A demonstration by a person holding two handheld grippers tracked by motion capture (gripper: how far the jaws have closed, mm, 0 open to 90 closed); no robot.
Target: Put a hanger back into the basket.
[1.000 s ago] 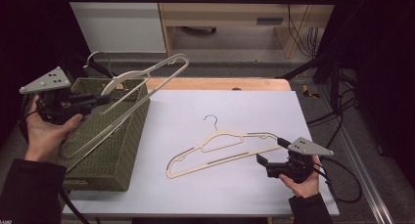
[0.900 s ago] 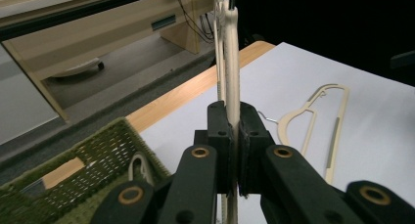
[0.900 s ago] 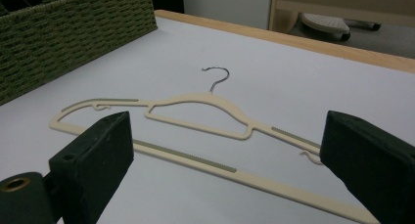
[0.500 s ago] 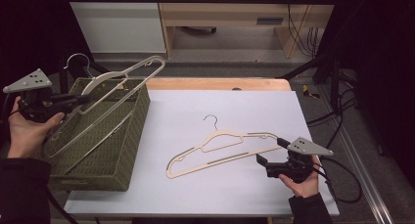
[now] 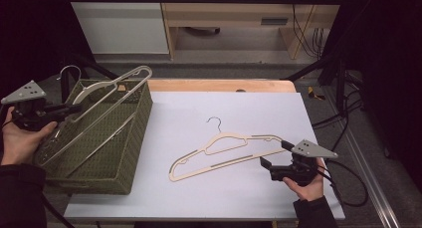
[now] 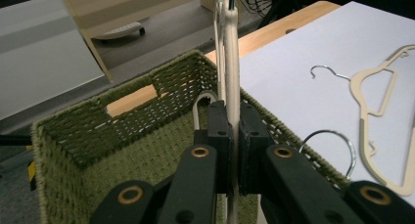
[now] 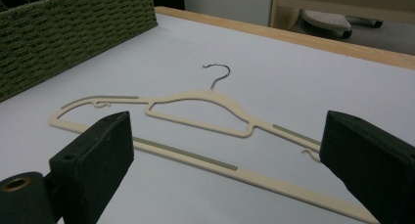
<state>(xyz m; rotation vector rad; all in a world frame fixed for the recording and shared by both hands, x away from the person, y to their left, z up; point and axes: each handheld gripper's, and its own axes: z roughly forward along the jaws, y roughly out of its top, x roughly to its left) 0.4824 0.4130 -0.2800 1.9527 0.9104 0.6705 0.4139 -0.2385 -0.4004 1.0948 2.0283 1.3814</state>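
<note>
Two cream plastic hangers, one green woven basket (image 5: 130, 164). Left gripper (image 5: 69, 108) clamped on the first hanger (image 5: 107, 106), held tilted over the basket, lower end down inside it, wire hook past the far rim. Second hanger (image 5: 226, 151) flat on the white table sheet (image 5: 189, 108), well apart from the basket. Right gripper (image 5: 273, 153) jaws spread wide, just beside that hanger's near end, holding nothing.
</note>
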